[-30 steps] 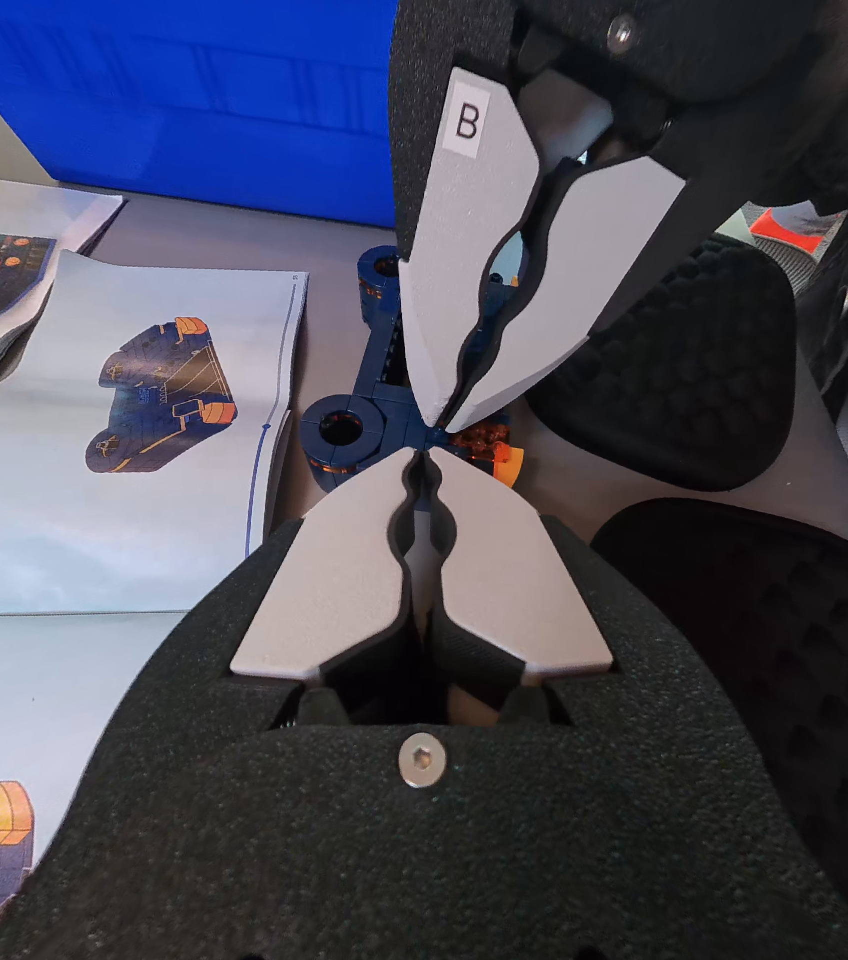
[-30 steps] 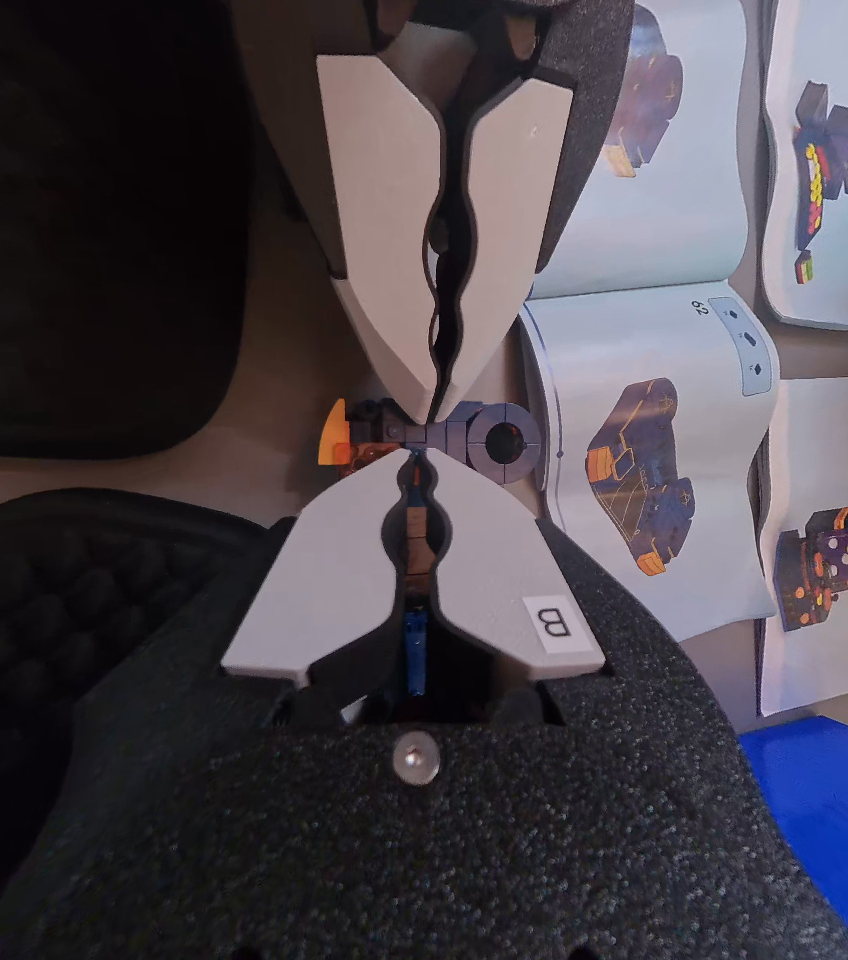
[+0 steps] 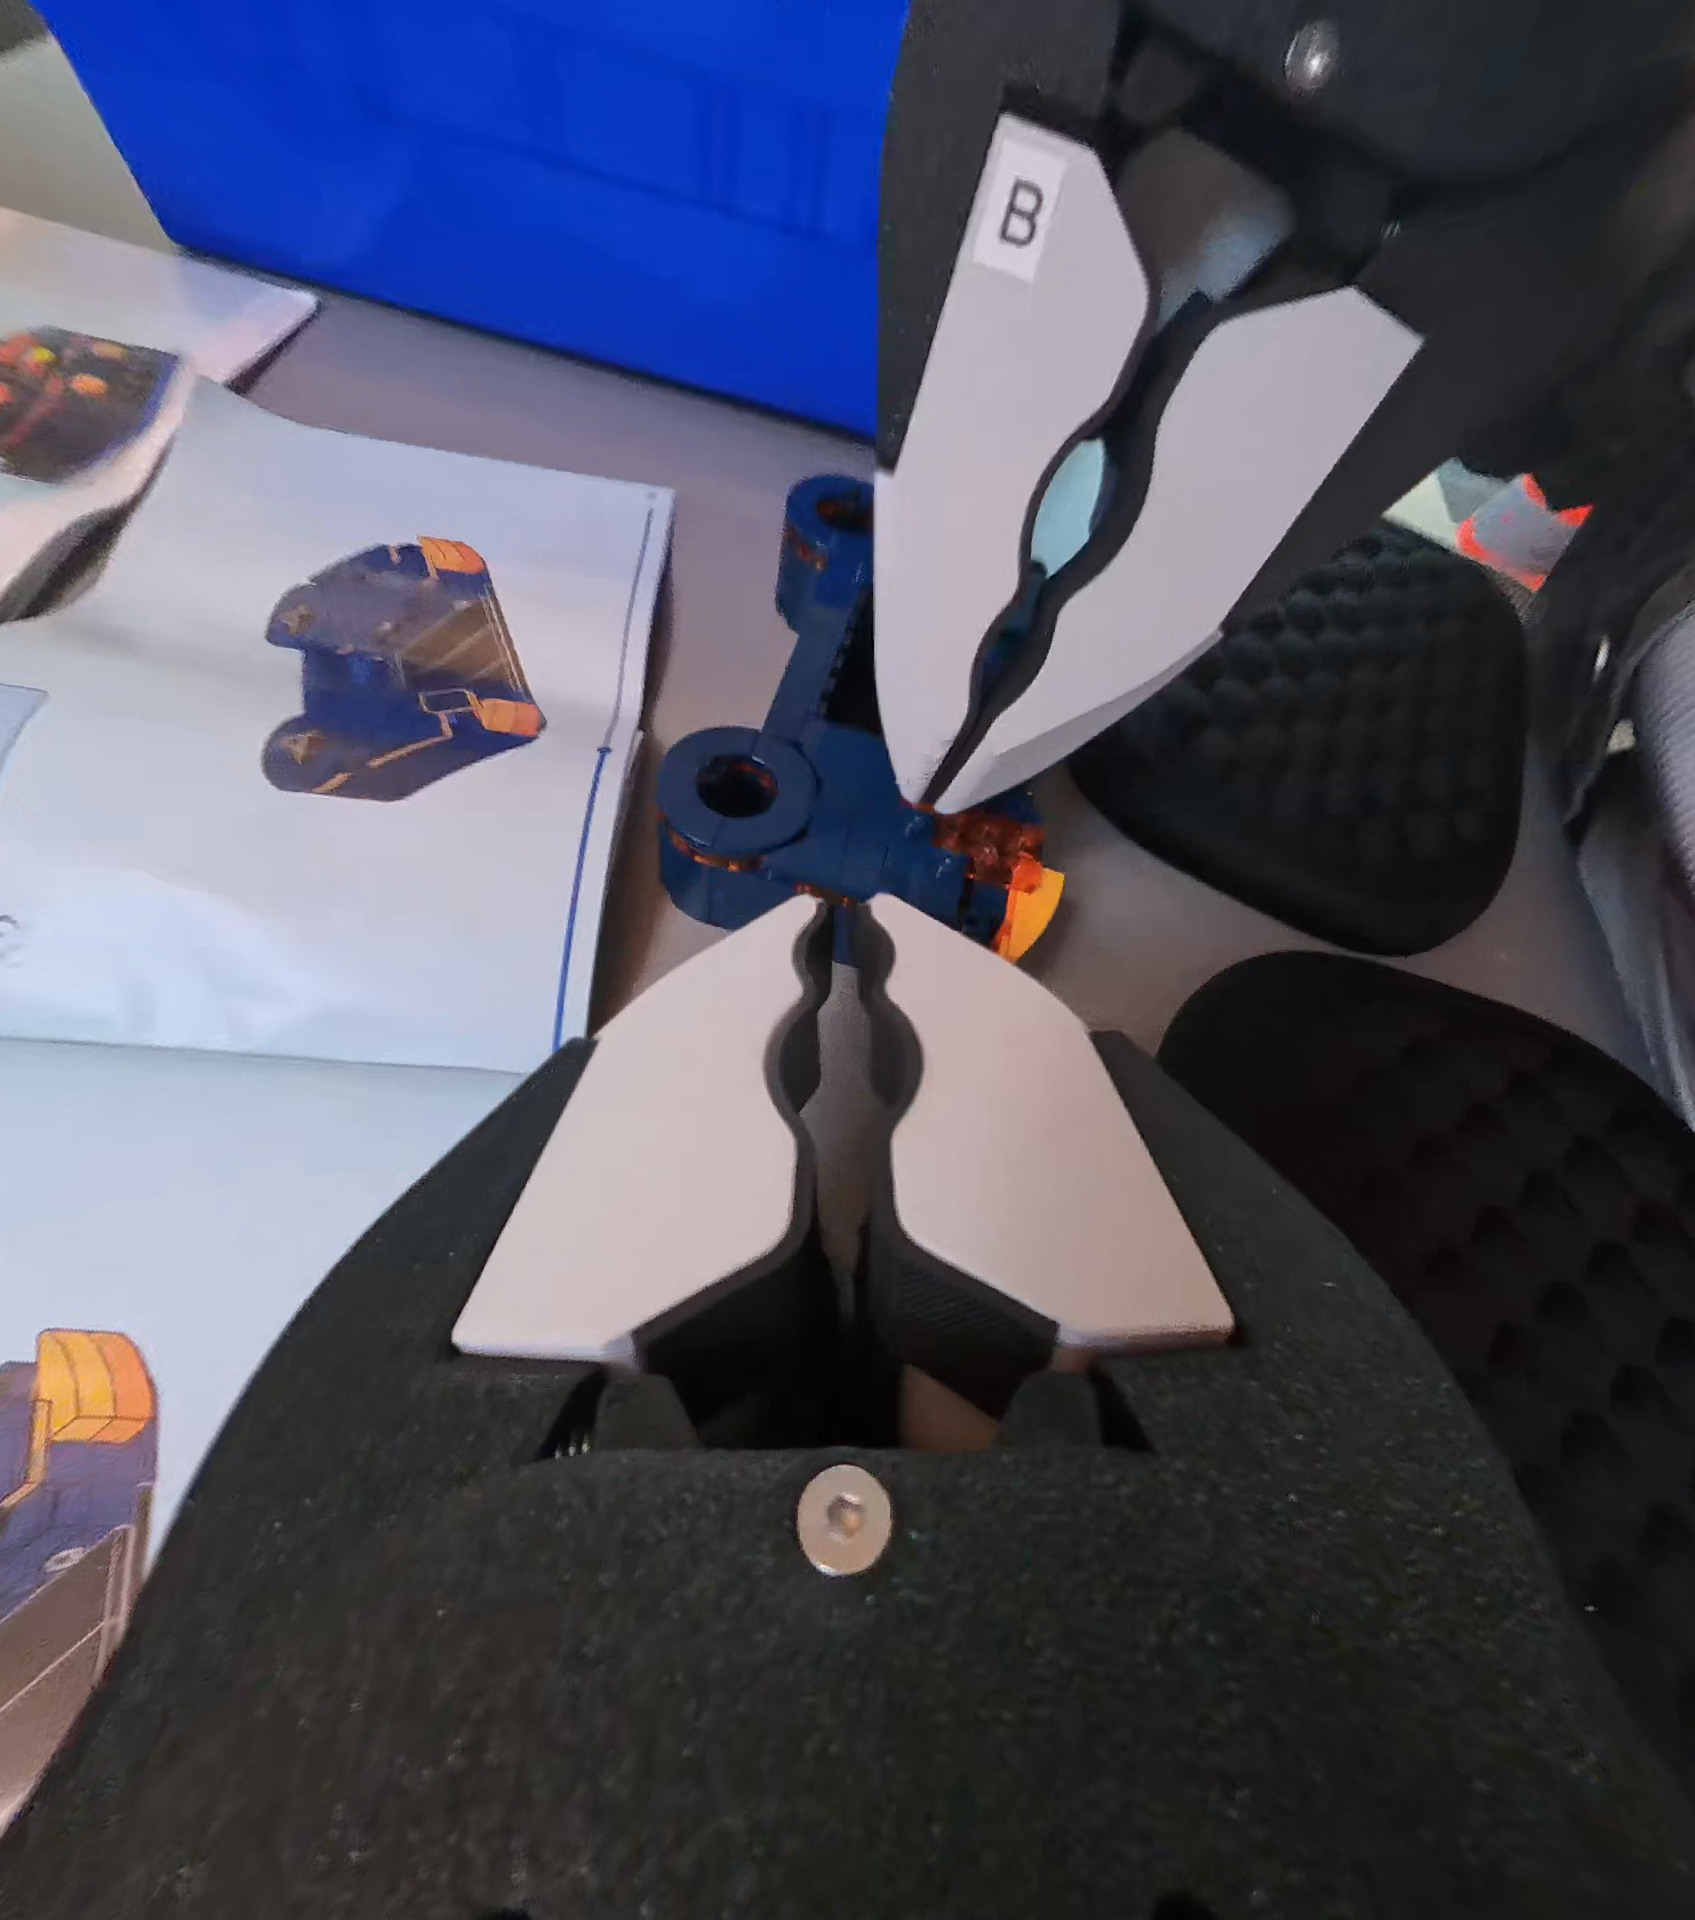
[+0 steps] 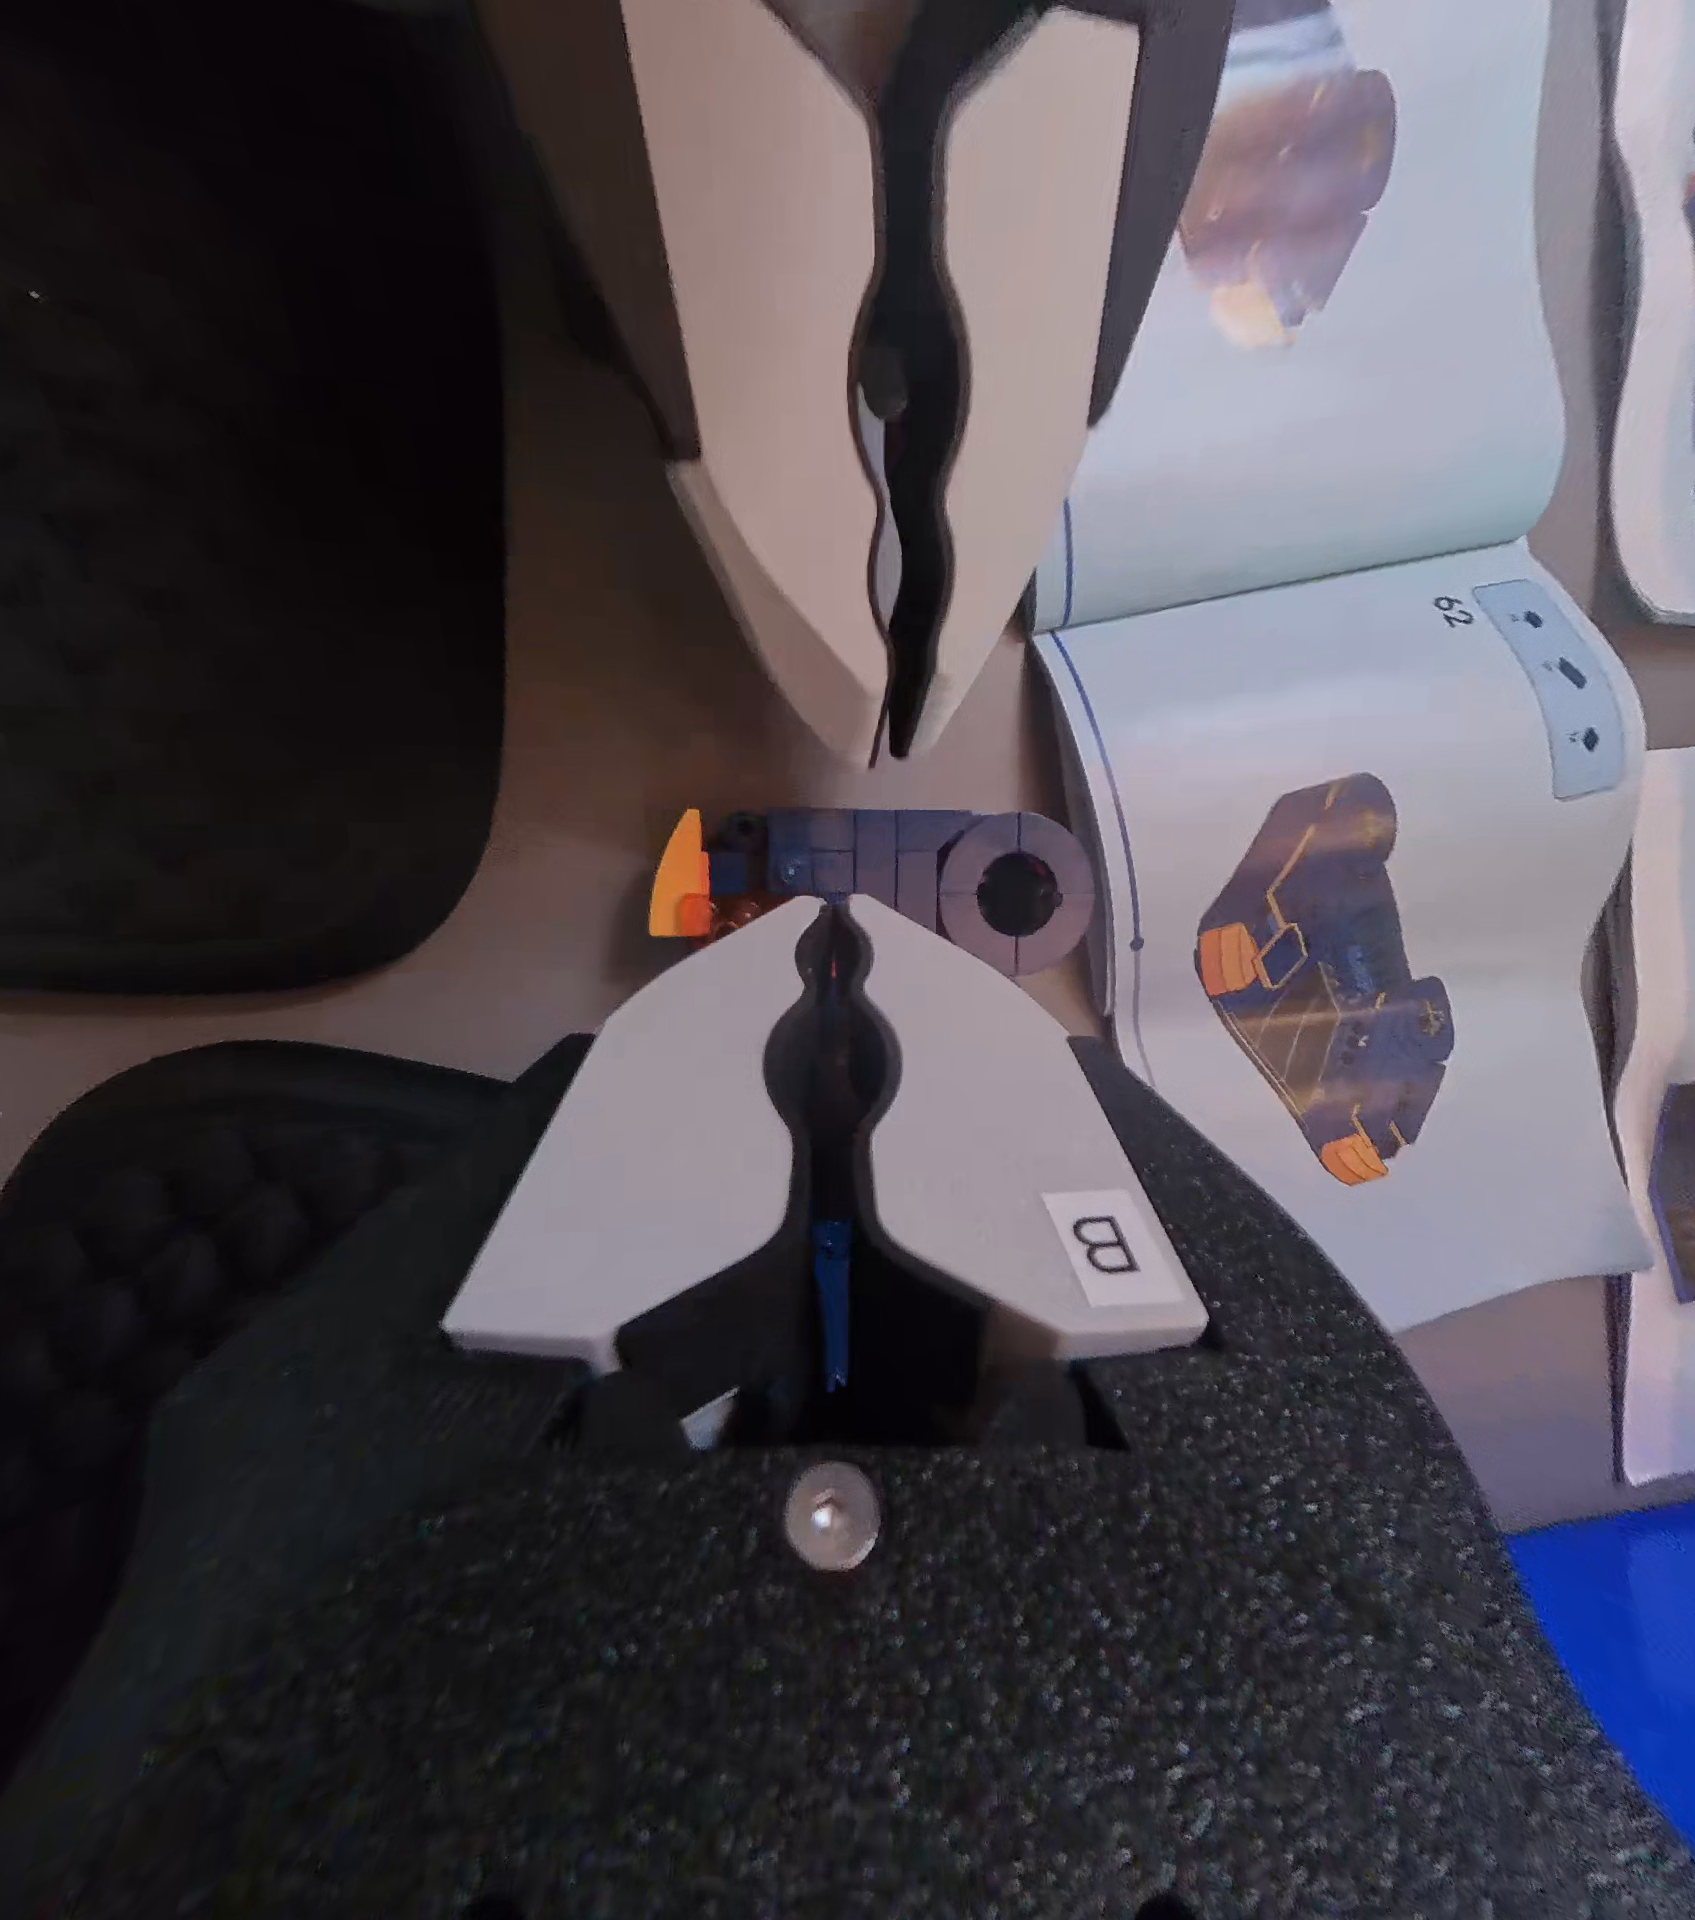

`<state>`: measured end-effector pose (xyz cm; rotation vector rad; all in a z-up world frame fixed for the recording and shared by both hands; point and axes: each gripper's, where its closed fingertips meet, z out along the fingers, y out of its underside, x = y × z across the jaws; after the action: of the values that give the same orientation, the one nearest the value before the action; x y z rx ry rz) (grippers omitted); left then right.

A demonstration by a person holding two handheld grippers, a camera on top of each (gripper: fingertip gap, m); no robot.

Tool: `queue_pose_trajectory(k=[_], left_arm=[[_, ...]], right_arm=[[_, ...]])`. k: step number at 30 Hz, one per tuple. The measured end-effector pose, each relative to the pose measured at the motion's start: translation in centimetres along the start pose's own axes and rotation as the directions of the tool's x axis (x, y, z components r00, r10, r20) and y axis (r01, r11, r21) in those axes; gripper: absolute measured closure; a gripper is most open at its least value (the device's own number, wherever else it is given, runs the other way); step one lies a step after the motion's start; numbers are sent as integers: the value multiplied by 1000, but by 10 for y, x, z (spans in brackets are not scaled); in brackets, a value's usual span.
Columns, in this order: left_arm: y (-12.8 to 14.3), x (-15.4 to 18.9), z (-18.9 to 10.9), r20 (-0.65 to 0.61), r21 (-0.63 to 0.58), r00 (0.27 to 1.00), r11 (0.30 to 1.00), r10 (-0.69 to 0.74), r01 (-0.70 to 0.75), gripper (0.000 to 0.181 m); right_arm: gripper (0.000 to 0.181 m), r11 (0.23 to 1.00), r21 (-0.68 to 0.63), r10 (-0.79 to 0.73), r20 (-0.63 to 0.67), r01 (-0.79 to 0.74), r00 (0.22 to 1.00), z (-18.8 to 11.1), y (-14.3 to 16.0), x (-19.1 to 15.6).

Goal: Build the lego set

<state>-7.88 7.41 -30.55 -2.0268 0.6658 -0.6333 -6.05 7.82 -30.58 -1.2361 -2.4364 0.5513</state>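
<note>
Lego assembly (image 3: 822, 831), dark blue with orange parts, is pinched on the surface (image 3: 510, 384) by the right gripper (image 4: 835, 906) beside the open instruction booklet (image 3: 230, 790). The left gripper (image 3: 838, 906) is closed, seemingly empty. A joining step is judged underway; a steady, aligned press is needed next.

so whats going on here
A person is building a lego set with tongs in each hand. A small dark blue and orange model lies on the table between them, beside an open booklet and near a blue bin. Both are shut: the right tongs meet the model's side, while the left tongs point at it from the opposite side, with a small gap showing in the right wrist view.
</note>
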Motion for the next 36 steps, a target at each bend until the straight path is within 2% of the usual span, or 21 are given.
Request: queue_pose_trajectory(k=[5,11,13,17,28,30,32,36], left_arm=[[10,4,9,-17,-86,1000,996,13,-15,178],[11,4,10,-12,-92,1000,996,12,-13,179],[11,4,10,-12,-94,1000,995,15,-16,179],[11,5,10,-15,-93,1000,995,18,-20,179],[15,9,13,-25,-122,999,992,38,-40,180],[16,10,14,-24,-131,999,990,47,-49,180],[15,11,13,-27,-124,998,991,50,-53,180],[12,14,9,-55,-92,998,995,31,-36,179]], right_arm=[[181,999,-41,6,15,-5,1000,4,4,1],[181,998,-55,24,39,-22,999,2,4,0],[181,999,-18,32,31,-32,999,0,-3,3],[181,999,-38,31,62,-28,998,8,-3,0],[181,1000,-19,11,49,-10,999,6,-2,-2],[181,998,37,52,-6,-52,999,-4,-9,7],[181,979,171,126,-97,-109,987,-31,-22,23],[181,847,498,321,-201,-186,925,-107,-36,49]])
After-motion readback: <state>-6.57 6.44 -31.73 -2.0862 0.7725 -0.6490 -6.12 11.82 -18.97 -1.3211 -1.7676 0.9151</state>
